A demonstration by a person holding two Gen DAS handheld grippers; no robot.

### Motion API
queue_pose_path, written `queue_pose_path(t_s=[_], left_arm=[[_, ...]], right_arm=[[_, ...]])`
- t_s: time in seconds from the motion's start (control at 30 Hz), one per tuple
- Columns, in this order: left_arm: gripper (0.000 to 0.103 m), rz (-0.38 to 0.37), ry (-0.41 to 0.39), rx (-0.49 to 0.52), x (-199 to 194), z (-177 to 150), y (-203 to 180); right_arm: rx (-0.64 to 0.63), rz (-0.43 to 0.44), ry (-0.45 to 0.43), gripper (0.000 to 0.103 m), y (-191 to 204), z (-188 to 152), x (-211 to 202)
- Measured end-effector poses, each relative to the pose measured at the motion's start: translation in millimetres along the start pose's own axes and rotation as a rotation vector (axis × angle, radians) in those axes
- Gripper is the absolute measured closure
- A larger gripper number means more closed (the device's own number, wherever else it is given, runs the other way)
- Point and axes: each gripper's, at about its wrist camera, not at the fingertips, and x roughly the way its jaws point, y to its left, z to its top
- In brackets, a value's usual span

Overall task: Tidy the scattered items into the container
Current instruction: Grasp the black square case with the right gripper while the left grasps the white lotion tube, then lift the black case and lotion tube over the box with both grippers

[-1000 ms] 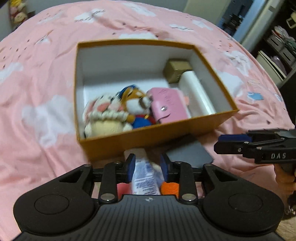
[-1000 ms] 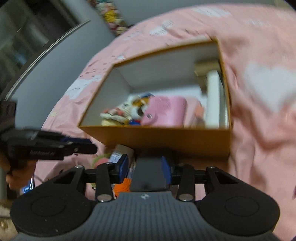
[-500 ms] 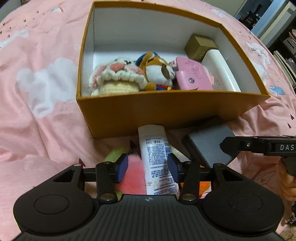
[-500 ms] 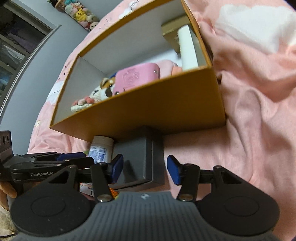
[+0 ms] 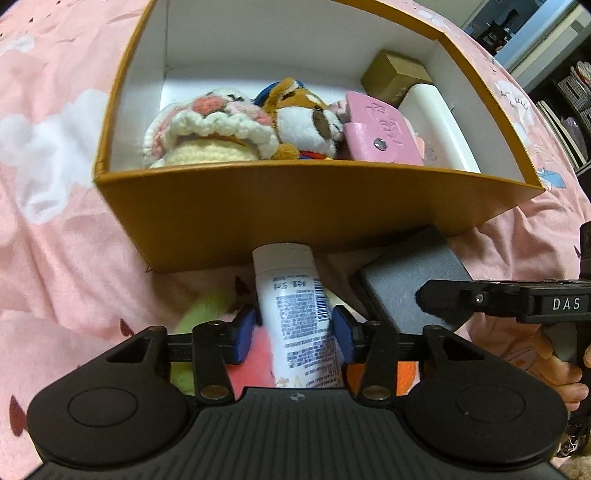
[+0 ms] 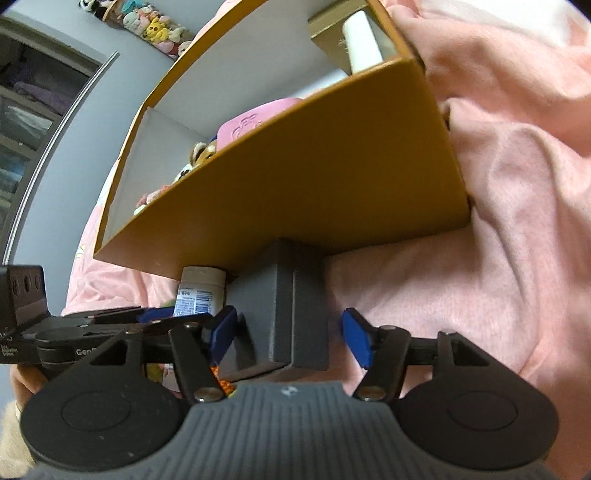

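An orange box sits on the pink bedspread and holds a crocheted doll, a plush dog, a pink wallet, a gold box and a white case. My left gripper is open, its pads either side of a white tube lying in front of the box. My right gripper is open around a dark grey box, also seen in the left wrist view.
Pink, green and orange soft items lie under the left gripper. The orange box wall stands right behind the grey box. The pink bedspread spreads to the right. Shelves with plush toys line the far wall.
Both grippers dropped low in front of the box and opened. The left now straddles the white tube, the right straddles the grey box.
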Motion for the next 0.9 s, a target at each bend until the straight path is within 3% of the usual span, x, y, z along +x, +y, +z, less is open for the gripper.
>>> queue_pose_path(t_s=[0.13, 0.3, 0.47, 0.8, 0.9], left_arm=[[0.058, -0.001, 0.001, 0.007, -2.5, 0.7, -4.7], [0.059, 0.008, -0.009, 0.009, -7.9, -0.2, -8.2], [0.060, 0.011, -0.031, 0.016, -17.3, -0.9, -12.3], [0.061, 0.002, -0.126, 0.023, -50.0, -2.2, -18.8], [0.066, -0.013, -0.154, 0.024, -63.8, 2.4, -21.3]], right_arm=[[-0.057, -0.003, -0.008, 0.048, 10.7, -0.8, -2.8], [-0.098, -0.009, -0.010, 0.052, 19.4, -1.3, -9.1], [-0.081, 0.042, -0.023, 0.062, 22.8, 2.5, -23.1], [-0.208, 0.037, -0.087, 0.067, 51.1, 1.9, -59.5], [-0.261, 0.033, -0.110, 0.066, 64.3, 5.1, -72.4]])
